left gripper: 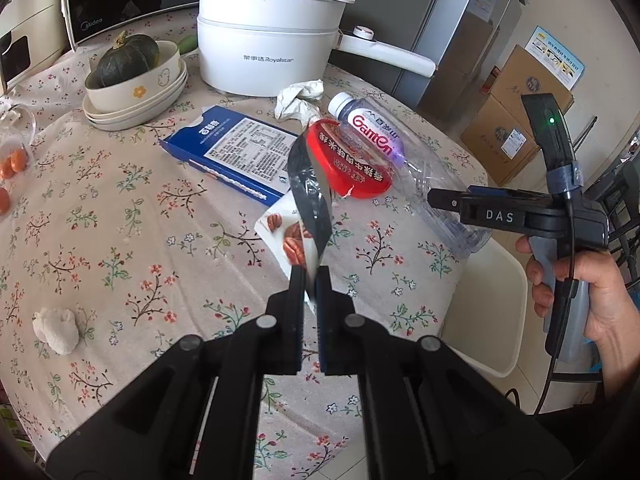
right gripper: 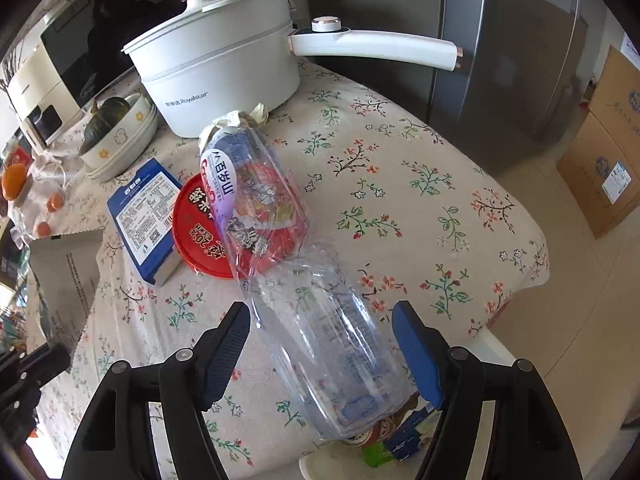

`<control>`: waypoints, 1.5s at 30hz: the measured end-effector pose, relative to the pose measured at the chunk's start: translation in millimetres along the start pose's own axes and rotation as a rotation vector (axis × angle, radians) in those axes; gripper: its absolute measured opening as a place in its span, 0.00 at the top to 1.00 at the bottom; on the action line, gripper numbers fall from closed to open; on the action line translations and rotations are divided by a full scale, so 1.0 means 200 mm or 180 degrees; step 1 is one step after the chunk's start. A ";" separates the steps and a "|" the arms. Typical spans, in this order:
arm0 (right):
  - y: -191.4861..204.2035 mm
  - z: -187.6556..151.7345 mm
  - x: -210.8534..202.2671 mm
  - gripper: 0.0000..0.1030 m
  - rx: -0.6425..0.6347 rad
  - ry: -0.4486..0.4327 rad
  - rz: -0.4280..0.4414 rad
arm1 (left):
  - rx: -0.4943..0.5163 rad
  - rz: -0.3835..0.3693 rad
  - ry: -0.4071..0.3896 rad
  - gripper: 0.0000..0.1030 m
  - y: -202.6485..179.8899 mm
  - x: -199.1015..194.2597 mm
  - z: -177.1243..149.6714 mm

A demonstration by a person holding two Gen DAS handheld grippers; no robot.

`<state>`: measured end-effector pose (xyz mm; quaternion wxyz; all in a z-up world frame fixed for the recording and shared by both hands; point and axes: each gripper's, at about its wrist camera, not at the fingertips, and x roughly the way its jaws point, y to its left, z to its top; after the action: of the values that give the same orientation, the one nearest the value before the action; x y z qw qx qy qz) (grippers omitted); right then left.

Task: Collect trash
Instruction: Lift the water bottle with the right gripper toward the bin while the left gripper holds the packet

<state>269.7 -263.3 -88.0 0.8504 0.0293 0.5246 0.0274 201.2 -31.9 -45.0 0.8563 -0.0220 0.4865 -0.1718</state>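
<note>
Floral tablecloth (left gripper: 120, 208), white pot (left gripper: 268, 40), red lid (left gripper: 352, 160), blue box (left gripper: 232, 152)

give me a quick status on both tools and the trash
Left tool shut on black wrapper. Right tool open, straddling clear bottle, pads not touching. Bottle overlaps red lid.

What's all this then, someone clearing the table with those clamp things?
Yes. A person is tidying trash off a flowered table with two handheld grippers. The left gripper is shut on a snack wrapper, held up above the cloth. The right gripper is open, its jaws on either side of an empty plastic bottle lying over the table edge, not yet pinched. A red lid, blue box and crumpled tissues remain.
</note>
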 end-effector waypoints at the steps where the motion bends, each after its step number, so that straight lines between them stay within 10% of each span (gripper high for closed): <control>1: 0.01 -0.01 0.01 0.27 -0.0057 0.0006 -0.0019 | 0.0001 0.0002 0.0003 0.94 0.00 0.00 0.00; 13: 0.18 -0.11 0.00 0.37 -0.0827 0.0018 -0.0237 | 0.0047 0.0031 0.0022 0.94 -0.01 -0.01 -0.03; 26: 0.07 -0.08 -0.24 0.43 -0.0379 -0.0183 0.0055 | 0.0106 -0.0044 -0.0003 0.94 -0.04 -0.03 -0.03; 39: 0.09 -0.19 0.02 0.38 -0.0433 0.0536 -0.0105 | 0.0151 -0.0049 0.0057 0.94 -0.07 0.00 -0.05; 45: 0.10 -0.15 -0.08 0.42 -0.0386 0.0314 -0.0104 | 0.0146 -0.0081 0.0031 0.94 -0.07 -0.01 -0.04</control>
<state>235.6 -244.7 -86.2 0.8241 -0.0321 0.5636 0.0467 188.9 -43.5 -44.1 0.8520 -0.0078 0.4862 -0.1939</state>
